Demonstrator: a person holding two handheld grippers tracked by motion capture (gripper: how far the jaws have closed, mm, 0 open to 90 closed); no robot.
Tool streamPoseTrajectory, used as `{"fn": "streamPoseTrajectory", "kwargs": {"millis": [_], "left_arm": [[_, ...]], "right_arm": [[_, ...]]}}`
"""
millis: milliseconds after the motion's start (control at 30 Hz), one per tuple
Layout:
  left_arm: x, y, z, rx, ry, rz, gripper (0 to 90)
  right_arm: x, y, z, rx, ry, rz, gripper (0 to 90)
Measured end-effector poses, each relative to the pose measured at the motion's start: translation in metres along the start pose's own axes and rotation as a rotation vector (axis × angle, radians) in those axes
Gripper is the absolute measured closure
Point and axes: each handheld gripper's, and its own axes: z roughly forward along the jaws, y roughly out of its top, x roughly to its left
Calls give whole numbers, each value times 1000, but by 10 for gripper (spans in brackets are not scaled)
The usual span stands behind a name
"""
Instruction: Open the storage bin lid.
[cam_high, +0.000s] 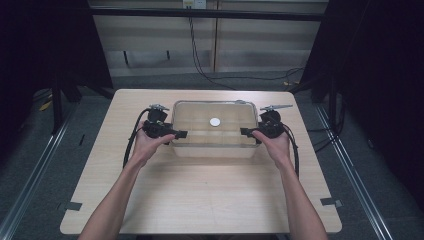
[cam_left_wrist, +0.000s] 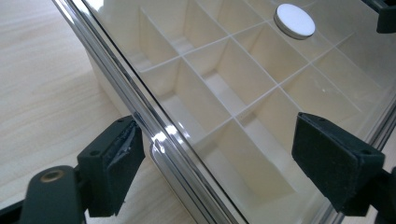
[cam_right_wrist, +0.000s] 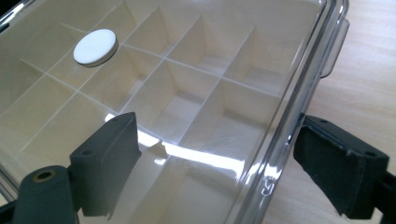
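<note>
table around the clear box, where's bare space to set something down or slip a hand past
The widest bare patch of the table lies between the box and the near edge, flanked by the forearms. Narrower strips run outside each gripper to the side edges, and a thin one runs behind the box. It is crowded where the left gripper and right gripper meet the box.

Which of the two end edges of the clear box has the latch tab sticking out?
The edge at the right hand-held gripper: a clear latch tab juts from that side of the compartment box. The edge between the left hand-held gripper jaws looks plain.
</note>
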Motion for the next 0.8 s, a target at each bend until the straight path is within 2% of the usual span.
{"fn": "streamPoseTrajectory", "kwargs": {"millis": [67,100,167,233,433,500,533,600,800], "left_arm": [[-3,0,-2,-22,16,9,189],[-2,0,-4,-14,18,20,216],[-2,-1,-5,-36,12,18,260],[-4,-3,-6,-29,11,24,262],[-3,-11,-8,-84,4,8,306],[-2,-14,-10,-92,4,14,318],[-2,-15,-10,-96,-10,10,333],[-2,-15,-11,-95,-13,11,345],[-3,-17,-18,-132,-5,17,428]], "right_arm": [[2,0,-2,-18,-12,-5,163],[1,0,-3,-31,-11,-8,175],[-2,-1,-5,-46,10,14,203],[-3,-2,-6,-59,11,26,227],[-3,-7,-11,-96,14,33,292],[-3,-8,-13,-104,17,29,324],[-3,-9,-13,-105,20,24,324],[-4,-10,-13,-114,42,27,339],[-4,-10,-18,-147,49,30,395]]}}
